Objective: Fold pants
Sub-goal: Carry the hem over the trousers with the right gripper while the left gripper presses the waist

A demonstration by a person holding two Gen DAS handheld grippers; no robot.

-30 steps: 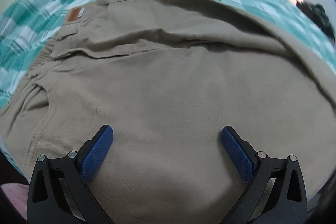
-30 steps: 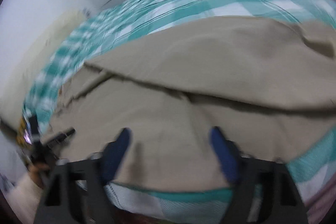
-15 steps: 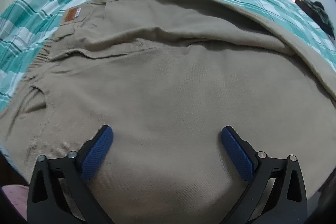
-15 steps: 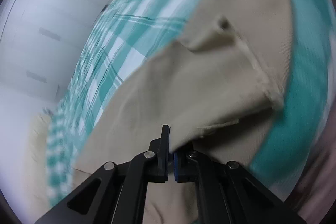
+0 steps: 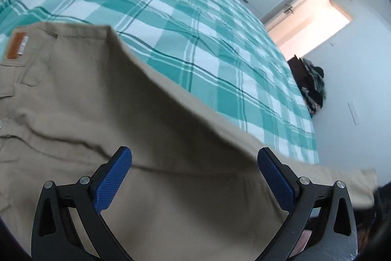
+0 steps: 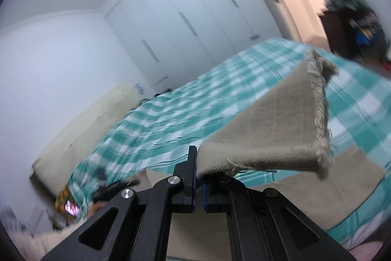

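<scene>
- Grip check, right gripper (image 6: 198,184): jaws clenched on a corner of the pants (image 6: 276,129) at the frayed leg hem (image 6: 320,114). Only a small bite of cloth sits between the pads, and the hem stands lifted clear of the bed (image 6: 171,114).
- Left gripper (image 5: 193,177): jaws spread wide, nothing between them; it hangs over the tan cloth, and contact cannot be told from this view.
- Location: pants (image 5: 97,102) lie spread on the green checked bed (image 5: 195,28). The seat end with its orange-brown label patch (image 5: 17,45) shows at the left of the left wrist view; the leg runs off toward the lower right of that view.
- Long axis, judged: label end to hem, slanting from upper left to lower right in the left view and lying near the bed's close edge. The hem end is the lifted one.
- Risk 1: the shallow pinch on the frayed edge could slip as the leg's weight comes onto it, and the hem would drop short of the waist.
- Risk 2: with nothing pinning the seat end, a pull along the leg could drag the whole garment instead of folding it.
- Risk 3: a one-corner hold lets the hem sag and twist, so the fold may land skewed with edges unmatched.
- Far field: white wardrobe doors (image 6: 195,16) and a dark pile of clothes (image 5: 314,85) by the doorway, well apart from the work.
</scene>
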